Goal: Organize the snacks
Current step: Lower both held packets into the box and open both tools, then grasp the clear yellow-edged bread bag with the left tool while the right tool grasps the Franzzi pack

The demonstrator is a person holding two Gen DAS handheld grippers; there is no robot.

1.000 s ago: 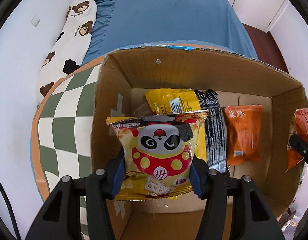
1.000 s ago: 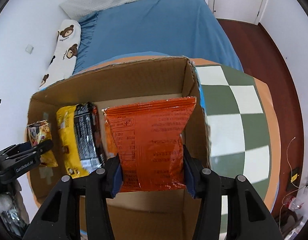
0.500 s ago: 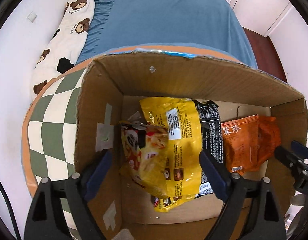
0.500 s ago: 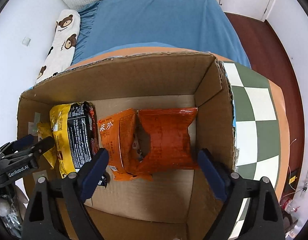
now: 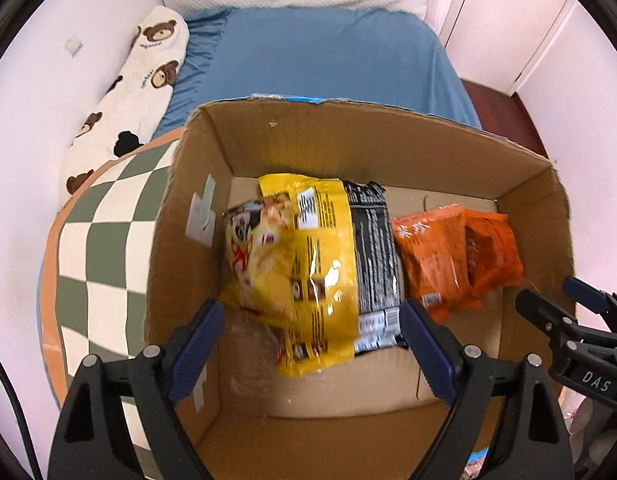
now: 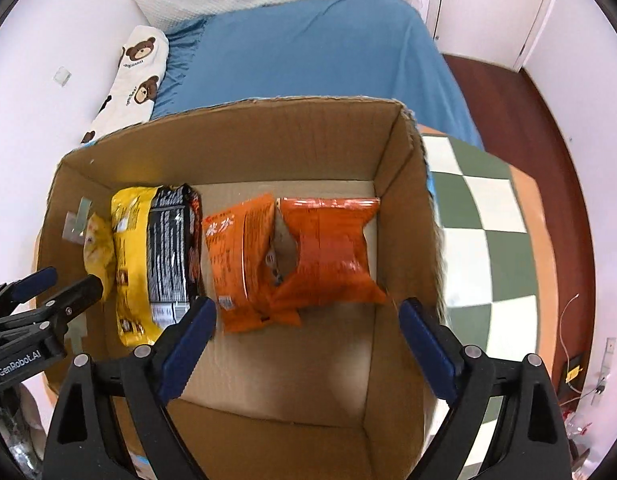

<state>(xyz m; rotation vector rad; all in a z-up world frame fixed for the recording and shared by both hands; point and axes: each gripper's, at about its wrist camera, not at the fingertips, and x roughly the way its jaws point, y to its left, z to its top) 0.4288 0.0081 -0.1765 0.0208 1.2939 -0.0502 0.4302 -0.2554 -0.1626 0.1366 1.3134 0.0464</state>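
left gripper (image 5: 312, 344) open, empty, lower centre | right gripper (image 6: 308, 340) open, empty | snack bags (image 6: 292, 256) lay in the box (image 6: 244, 140), mid-frame | judged light, crinkly, slippery, crushable; best pinched at a sealed edge

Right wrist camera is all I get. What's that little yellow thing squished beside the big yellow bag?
Observer: The left wrist camera shows it's a small snack packet with a panda face on it.
Operator: Where is it sitting?
Observer: Between the box's left wall and the big yellow bag, touching the bag.
Operator: Is the other gripper holding something?
Observer: No. The left gripper is wide open above the box and grips nothing.
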